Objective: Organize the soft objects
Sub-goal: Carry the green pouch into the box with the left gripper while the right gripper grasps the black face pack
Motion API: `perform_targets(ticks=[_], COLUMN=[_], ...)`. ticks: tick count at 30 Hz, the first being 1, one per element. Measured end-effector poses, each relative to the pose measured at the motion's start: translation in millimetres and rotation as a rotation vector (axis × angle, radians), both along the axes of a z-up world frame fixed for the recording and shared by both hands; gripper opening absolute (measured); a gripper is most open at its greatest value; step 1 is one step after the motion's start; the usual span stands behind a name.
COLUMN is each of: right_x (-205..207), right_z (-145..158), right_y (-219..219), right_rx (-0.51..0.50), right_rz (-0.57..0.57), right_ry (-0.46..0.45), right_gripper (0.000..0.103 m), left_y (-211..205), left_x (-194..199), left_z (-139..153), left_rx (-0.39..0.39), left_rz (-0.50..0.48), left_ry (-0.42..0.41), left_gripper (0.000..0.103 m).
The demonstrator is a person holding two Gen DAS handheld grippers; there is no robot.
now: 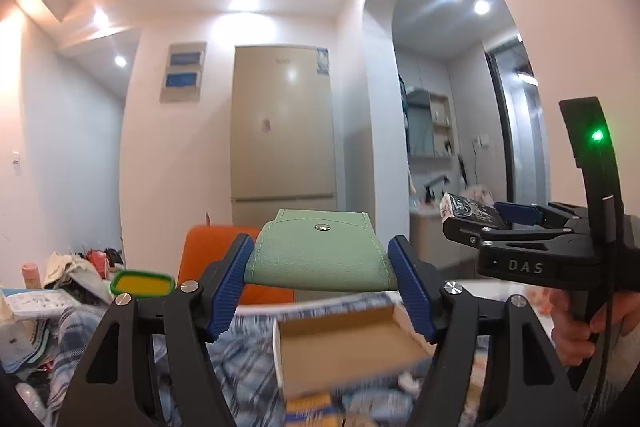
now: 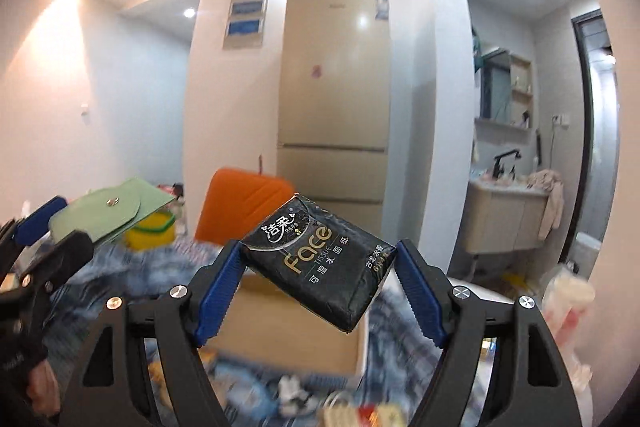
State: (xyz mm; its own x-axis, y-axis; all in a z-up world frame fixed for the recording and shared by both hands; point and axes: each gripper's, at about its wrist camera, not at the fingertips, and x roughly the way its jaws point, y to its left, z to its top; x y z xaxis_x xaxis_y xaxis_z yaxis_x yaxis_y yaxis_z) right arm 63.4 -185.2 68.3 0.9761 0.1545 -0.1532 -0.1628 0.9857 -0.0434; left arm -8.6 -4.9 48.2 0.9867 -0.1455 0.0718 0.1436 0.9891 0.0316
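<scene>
**Inspector:** Your left gripper (image 1: 322, 269) is pinching a green pouch (image 1: 320, 251) between its blue pads (image 1: 230, 277). The pouch has a snap button on its flap and hangs in the air above an open cardboard box (image 1: 344, 347).

**Operator:** And the right side?

**Inspector:** Your right gripper (image 2: 318, 283) is clamped on a black tissue pack (image 2: 320, 263), one pad on each end. The pack sits tilted, its near corner dipping lower than the far one. It too is held up over the cardboard box (image 2: 280, 327).

**Operator:** How do the two stand to each other?

**Inspector:** Side by side and apart. From the left camera your right gripper (image 1: 472, 223) shows at the right edge with the tissue pack (image 1: 468, 209) at its tip, and your right hand (image 1: 580, 323) is on the handle. From the right camera the green pouch (image 2: 108, 213) shows at the left edge.

**Operator:** What lies below?

**Inspector:** The box rests on a blue checked cloth (image 1: 240, 359). The lower part of both views is blurred, so I cannot make out the small items near the box. Behind it stands an orange chair (image 2: 244, 205), with a yellow container with a green rim (image 2: 150, 227) to its left. A beige fridge (image 2: 334, 99) stands against the far wall.
</scene>
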Motion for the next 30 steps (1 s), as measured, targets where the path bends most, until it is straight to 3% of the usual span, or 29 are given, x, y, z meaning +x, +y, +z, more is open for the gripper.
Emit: perform_targets(ticks=[4, 10, 20, 30], right_x=[24.1, 65.8, 106.7, 138.5], right_z=[7.1, -7.8, -63.2, -94.9], right_y=[-1.2, 0.7, -1.9, -0.2], right_rx=[0.028, 0.041, 0.005, -0.038], right_rz=[-0.025, -0.043, -0.062, -0.039], right_ry=[-0.038, 0.000, 0.172, 0.351], right_gripper=[0.079, 0.079, 0.079, 0.079], left_y=[-6.1, -10.1, -12.5, -20.7], left_x=[22.0, 64.0, 126.0, 151.9], left_z=[2.6, -10.7, -53.7, -74.2], left_rx=[0.001, -0.007, 0.008, 0.033], left_rz=[0.017, 0.077, 0.075, 0.087], left_ry=[-0.042, -0.010, 0.300, 0.505], left_gripper=[0.068, 0.068, 0.068, 0.068])
